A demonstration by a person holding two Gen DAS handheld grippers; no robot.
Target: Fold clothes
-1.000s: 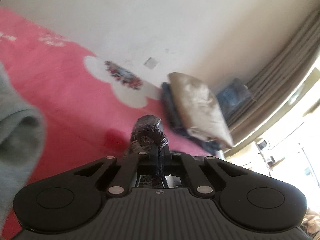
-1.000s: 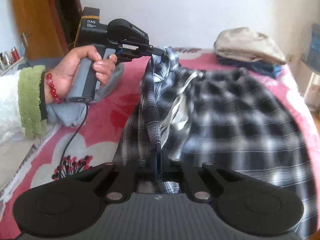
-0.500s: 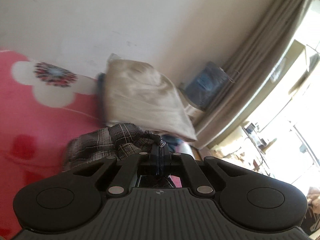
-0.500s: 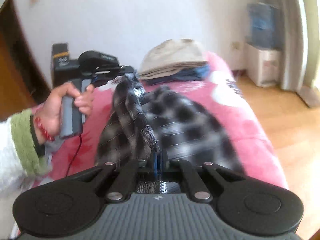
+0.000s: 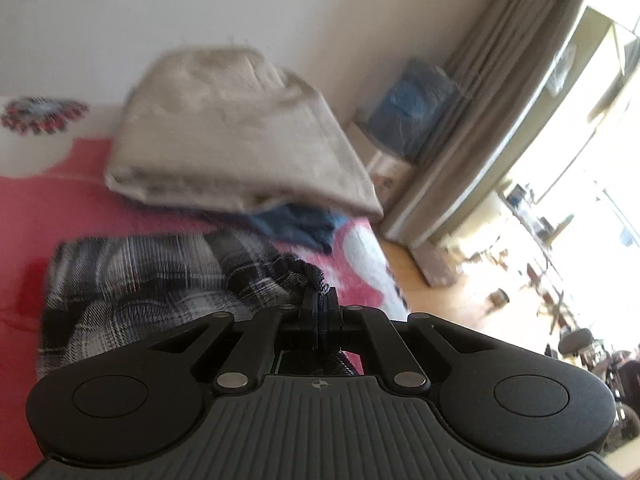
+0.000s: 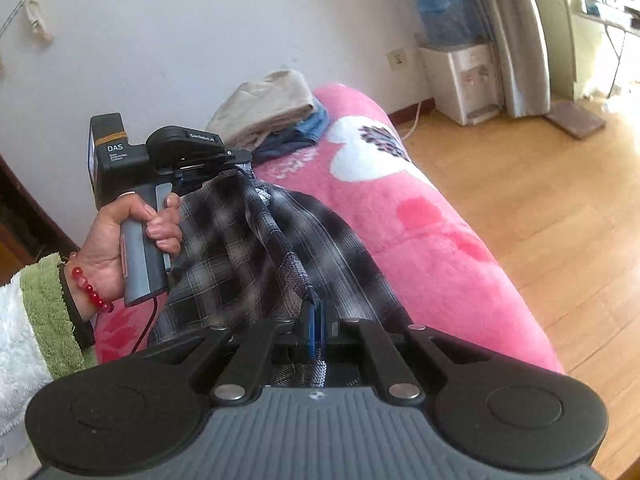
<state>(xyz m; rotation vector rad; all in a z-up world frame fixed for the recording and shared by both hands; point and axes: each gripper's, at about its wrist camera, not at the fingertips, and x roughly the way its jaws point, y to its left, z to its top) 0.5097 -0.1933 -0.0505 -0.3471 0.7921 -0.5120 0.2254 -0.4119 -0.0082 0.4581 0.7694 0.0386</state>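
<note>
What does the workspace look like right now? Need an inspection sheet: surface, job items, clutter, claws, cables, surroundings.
Surface: pink flowered blanket covering a bed.
Job's things: plaid shirt, partly lifted, stretched between both claws; the rest lies on the blanket.
Clutter: beige folded cloth stacked on blue garment at the far end of the bed.
Claws: left claw shut on the shirt's edge; right claw shut on the shirt's edge.
Cables: black cable hanging from the left claw's handle.
Surroundings: white wall, wood floor, grey curtain, small white cabinet, bright window area.
</note>
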